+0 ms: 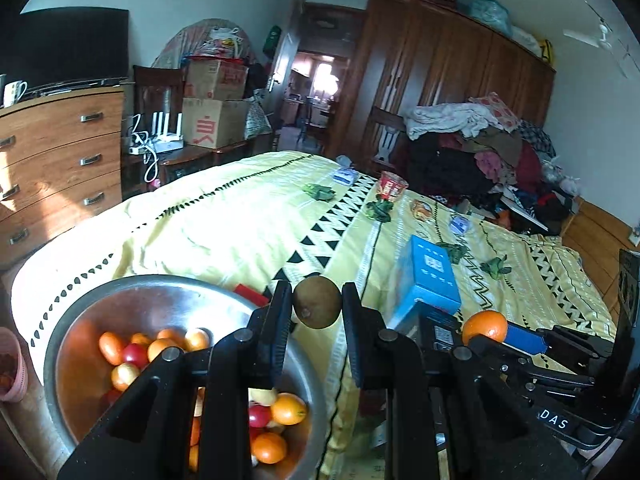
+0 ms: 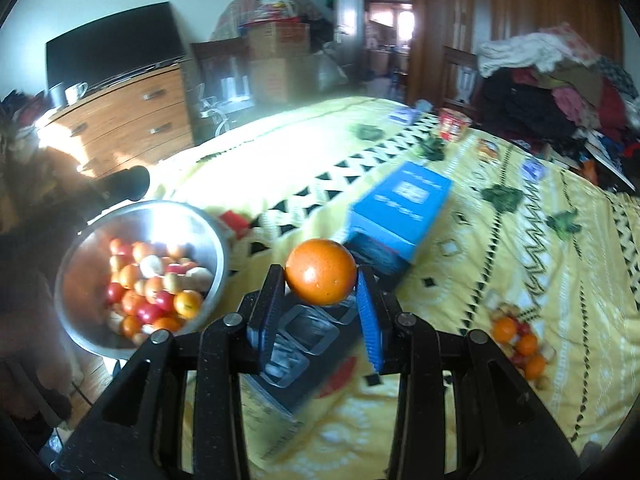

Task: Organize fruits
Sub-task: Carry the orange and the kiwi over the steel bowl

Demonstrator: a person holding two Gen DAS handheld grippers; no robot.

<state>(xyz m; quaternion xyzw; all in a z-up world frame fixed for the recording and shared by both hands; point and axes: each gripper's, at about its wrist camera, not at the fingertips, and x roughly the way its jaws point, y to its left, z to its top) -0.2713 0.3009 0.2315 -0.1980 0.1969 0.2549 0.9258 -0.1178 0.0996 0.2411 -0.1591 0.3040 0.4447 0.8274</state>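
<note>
Between my left gripper's fingers I grip a brown fruit; my right gripper clamps an orange. Both hang above the yellow bedspread, the steel bowl of fruit at left, a blue box just behind.

The left gripper hides part of the metal bowl and some fruit in it. In the right wrist view the small fruit pile on the bed is blurred, each piece's kind untellable, and a clear tray is partly hidden behind the right gripper
</note>
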